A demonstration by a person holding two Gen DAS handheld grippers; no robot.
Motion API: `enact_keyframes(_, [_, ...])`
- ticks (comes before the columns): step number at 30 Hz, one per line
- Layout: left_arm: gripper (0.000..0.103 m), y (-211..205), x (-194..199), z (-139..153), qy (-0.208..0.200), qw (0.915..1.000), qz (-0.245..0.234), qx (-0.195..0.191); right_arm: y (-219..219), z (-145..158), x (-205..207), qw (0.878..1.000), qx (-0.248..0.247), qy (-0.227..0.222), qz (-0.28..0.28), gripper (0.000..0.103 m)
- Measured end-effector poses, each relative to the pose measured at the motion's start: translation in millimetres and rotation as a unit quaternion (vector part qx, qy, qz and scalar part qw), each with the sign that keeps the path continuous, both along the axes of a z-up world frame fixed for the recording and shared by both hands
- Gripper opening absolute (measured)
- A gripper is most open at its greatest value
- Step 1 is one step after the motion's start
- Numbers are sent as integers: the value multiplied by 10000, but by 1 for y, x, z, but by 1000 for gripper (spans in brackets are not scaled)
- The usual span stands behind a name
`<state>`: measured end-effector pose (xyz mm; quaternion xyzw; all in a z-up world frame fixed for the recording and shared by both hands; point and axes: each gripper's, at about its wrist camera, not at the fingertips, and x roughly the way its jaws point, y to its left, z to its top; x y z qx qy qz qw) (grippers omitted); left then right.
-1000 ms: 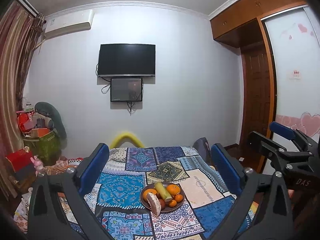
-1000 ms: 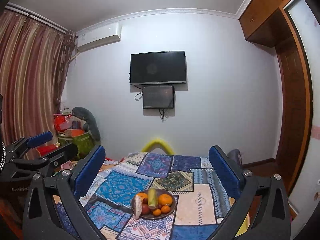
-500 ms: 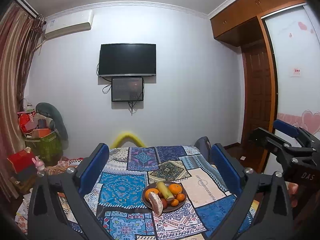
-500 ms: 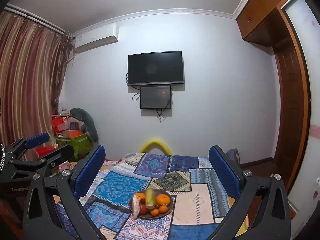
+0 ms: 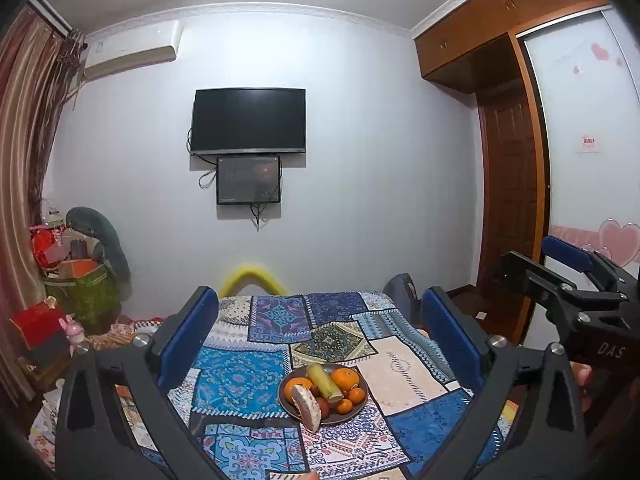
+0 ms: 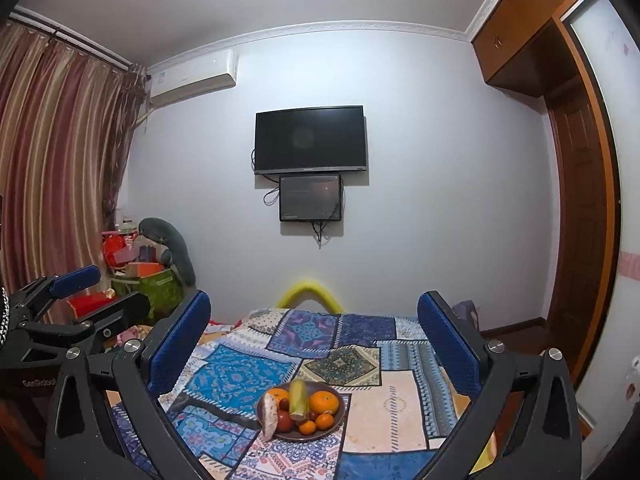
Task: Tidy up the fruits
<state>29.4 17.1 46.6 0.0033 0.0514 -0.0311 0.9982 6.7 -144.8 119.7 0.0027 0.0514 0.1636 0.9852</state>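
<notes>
Left wrist view: dark plate [image 5: 289,407] heaped with oranges, a green stalk, small red fruits; both jaws apart.

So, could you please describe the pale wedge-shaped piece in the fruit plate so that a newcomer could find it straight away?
Start at the patchwork tablecloth below the wall television and find the dark round plate of fruit. The pale wedge lies at the plate's near edge, overhanging the rim. Unlike the round oranges and the yellow-green stalk, it is whitish, speckled and pointed.
</notes>
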Motion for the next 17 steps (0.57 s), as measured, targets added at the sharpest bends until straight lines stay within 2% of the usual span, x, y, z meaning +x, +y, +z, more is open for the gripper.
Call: enact_keyframes(17, [103, 2, 6, -4, 83, 9999, -25, -71, 3, -4, 4, 10000, -31, 39, 2, 103])
